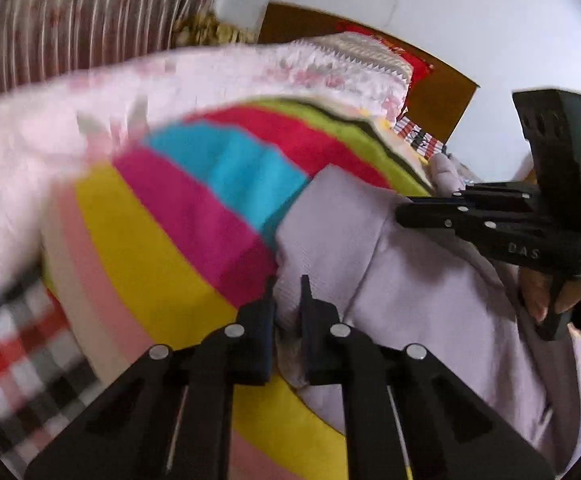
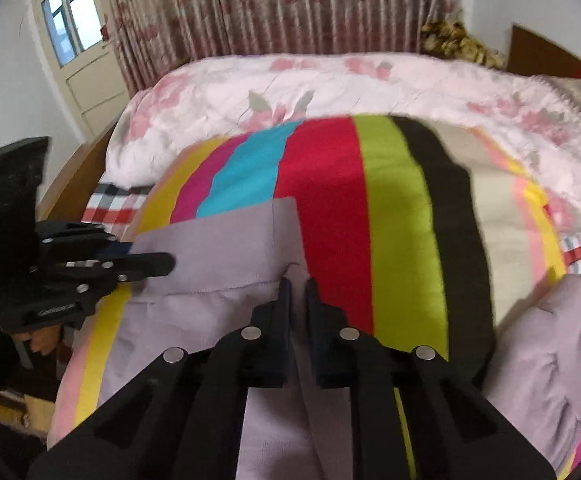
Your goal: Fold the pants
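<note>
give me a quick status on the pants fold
Left gripper and right gripper both shut on lilac pants. Pants lie on striped blanket. Nothing in the way.

Left hand-held gripper (image 1: 288, 300): angled downward, jaws drawn nearly together, pinching a fold of the pants (image 1: 410, 300).
Right hand-held gripper (image 2: 298, 300): angled downward, jaws nearly together, fabric of the pants caught between them.
Right hand (image 1: 546, 292): bare fingers curled around the gripper's handle, seen from the left wrist view.
Spacing: the two grippers sit side by side, near each other.
</note>
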